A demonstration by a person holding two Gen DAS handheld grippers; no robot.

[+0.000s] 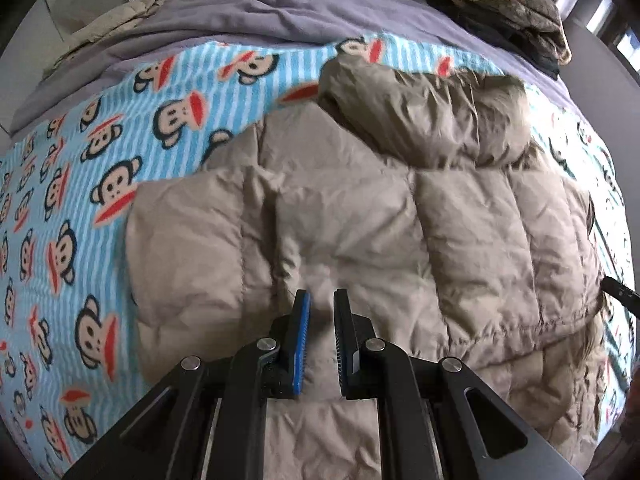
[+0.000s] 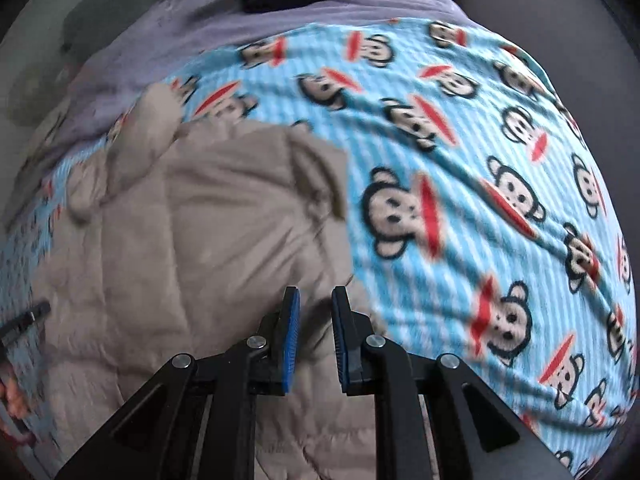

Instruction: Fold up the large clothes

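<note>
A beige quilted puffer jacket (image 1: 380, 216) lies on a blue monkey-print blanket (image 1: 80, 184). Its hood (image 1: 424, 112) points away, and a sleeve is folded across the left side. My left gripper (image 1: 322, 300) hovers over the jacket's lower middle, jaws slightly apart and empty. In the right wrist view the jacket (image 2: 192, 232) fills the lower left, and my right gripper (image 2: 316, 300) hovers over its right edge, jaws slightly apart and empty. The other gripper's tip (image 2: 24, 320) shows at the left edge there, and the right gripper's tip (image 1: 622, 298) shows in the left wrist view.
A purple bedsheet (image 1: 248, 8) lies beyond the blanket. A pile of folded clothes (image 1: 504, 8) sits at the far right of the bed, and a pale garment (image 1: 116, 24) lies at the far left. The blanket (image 2: 480, 160) spreads right of the jacket.
</note>
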